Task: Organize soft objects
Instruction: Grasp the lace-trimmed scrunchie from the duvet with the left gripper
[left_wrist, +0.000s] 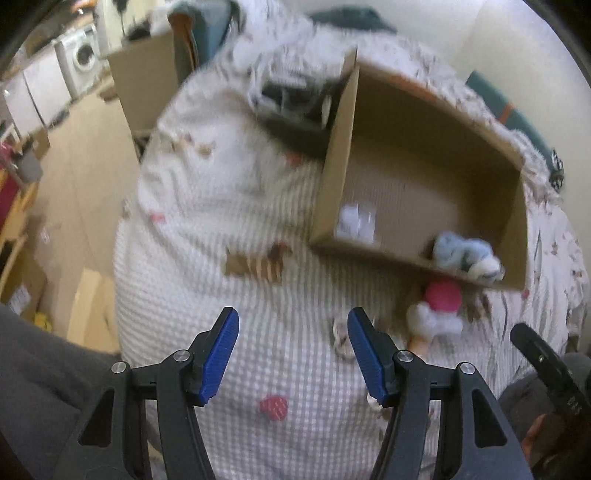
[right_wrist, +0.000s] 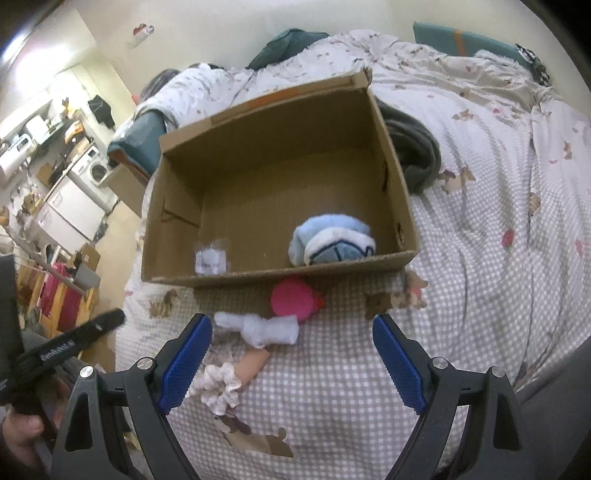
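Box (right_wrist: 258, 184) top open; near wall low; pink toy (right_wrist: 291, 301) against it.

Soft indoor light, left view motion-blurred

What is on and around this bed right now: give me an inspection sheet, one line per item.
Surface: checked bedspread, rumpled.
Job's things: cardboard box open, light blue soft item inside; pink item, white sock, scrunchie on the bed in front of it.
Clutter: small clear packet in box; grey blanket behind it.
Grippers: left gripper and right gripper open, empty.
Cables: nothing seen.
Surroundings: washing machine, more boxes.
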